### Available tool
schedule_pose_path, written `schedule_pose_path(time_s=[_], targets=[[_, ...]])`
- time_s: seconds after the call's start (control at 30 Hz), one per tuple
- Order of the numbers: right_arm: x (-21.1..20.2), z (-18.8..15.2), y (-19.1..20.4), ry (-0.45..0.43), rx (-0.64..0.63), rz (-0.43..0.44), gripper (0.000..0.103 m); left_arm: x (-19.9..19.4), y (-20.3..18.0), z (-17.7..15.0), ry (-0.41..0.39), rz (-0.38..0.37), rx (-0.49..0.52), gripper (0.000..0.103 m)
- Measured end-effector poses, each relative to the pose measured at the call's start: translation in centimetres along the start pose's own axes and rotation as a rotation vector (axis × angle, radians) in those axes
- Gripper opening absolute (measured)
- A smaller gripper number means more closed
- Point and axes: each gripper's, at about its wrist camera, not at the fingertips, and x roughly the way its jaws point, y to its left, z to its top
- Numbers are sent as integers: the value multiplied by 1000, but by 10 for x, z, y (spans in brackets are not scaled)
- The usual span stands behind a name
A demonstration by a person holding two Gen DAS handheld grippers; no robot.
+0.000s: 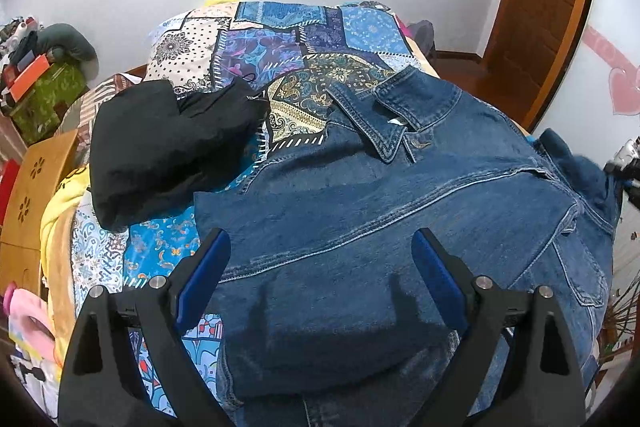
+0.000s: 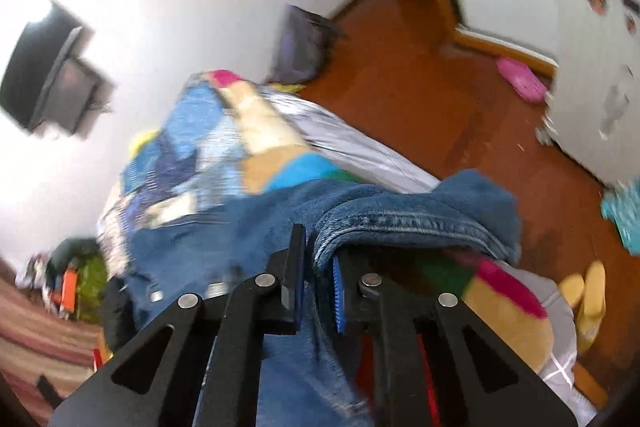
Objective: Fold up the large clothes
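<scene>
While the denim jacket (image 1: 400,195) is lying on the bed (image 1: 280,39), the left hand-held gripper (image 1: 320,247) is hovering wide over it. Right hand-held gripper (image 2: 318,263) is pinching what appears to be its hem, view blurred.

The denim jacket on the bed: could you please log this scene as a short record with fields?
garment: denim jacket, spread over the patchwork bedspread
collar: toward the far end of the bed
left hand-held gripper: open, above the jacket, gripping nothing
right hand-held gripper: shut on a denim jacket edge
nearby: black garment, bundled left of the jacket
</scene>
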Motion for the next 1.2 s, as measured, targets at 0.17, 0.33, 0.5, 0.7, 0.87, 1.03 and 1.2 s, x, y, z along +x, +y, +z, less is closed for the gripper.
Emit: schedule_pose_path(time_s=[0.17,0.33,0.5,0.7,0.87,1.03,1.2], targets=[[-20,-18,76,-8,-232,159,8,-4,2,0,-9,-11,-7,92],[11,-60,115,120,-411,141,9,-5,0,-2,-9,-25,-5,92],[63,-103,104,301,-438,81,12,-5,-4,-8,8,-26,12,92],[45,-97,99,311,-411,88,24,-8,-9,-10,6,-22,23,92],[25,-85,96,293,-386,90,37,-13,-13,-7,-25,-30,9,92],[9,-66,75,205,-296,43,43,-19,-16,-1,-57,-43,-7,92],[8,-42,43,137,-163,-16,43,-23,-15,5,-86,-58,-29,92]])
